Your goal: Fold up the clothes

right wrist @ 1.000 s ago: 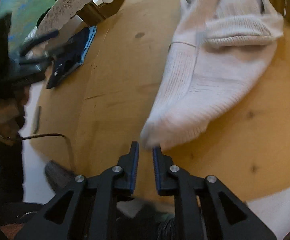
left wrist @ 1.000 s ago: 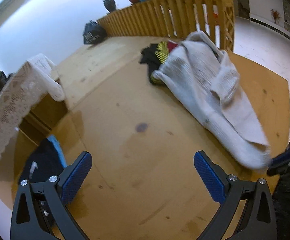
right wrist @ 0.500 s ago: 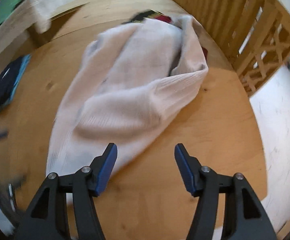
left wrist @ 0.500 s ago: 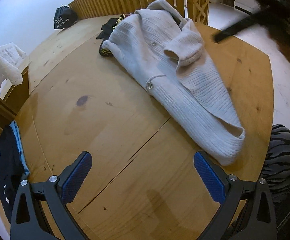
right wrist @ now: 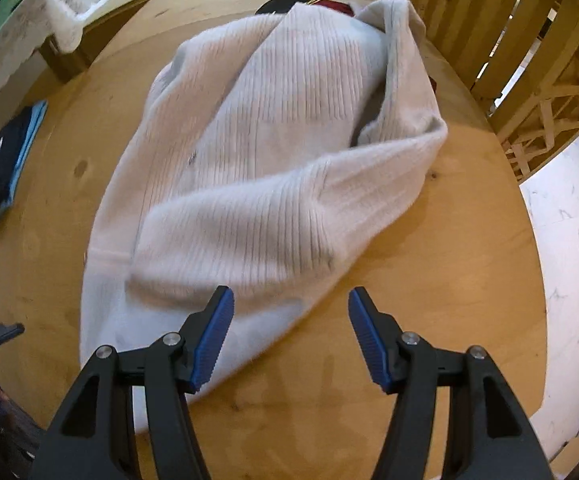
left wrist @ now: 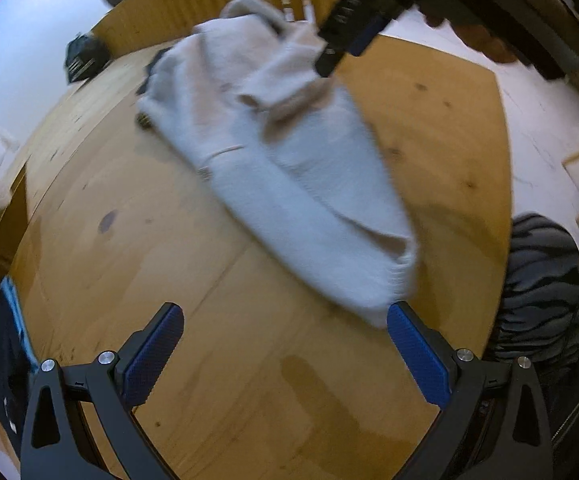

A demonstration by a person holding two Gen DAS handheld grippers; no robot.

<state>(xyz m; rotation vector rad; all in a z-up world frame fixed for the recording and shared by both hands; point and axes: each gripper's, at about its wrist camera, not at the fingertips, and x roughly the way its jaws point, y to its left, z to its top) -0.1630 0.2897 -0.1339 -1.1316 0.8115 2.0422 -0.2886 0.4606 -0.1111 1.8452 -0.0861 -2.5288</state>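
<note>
Pale ribbed knit cardigan [right wrist: 273, 152], lying crumpled across the round wooden counter [right wrist: 449, 272], one sleeve folded over its body; left hand-held gripper [left wrist: 285, 348] and right hand-held gripper [right wrist: 291, 332] both spread apart, empty, above its near hem.

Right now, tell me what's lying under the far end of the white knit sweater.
Dark and red clothing pokes out from under the sweater on the wooden table; how much more lies underneath is covered.
</note>
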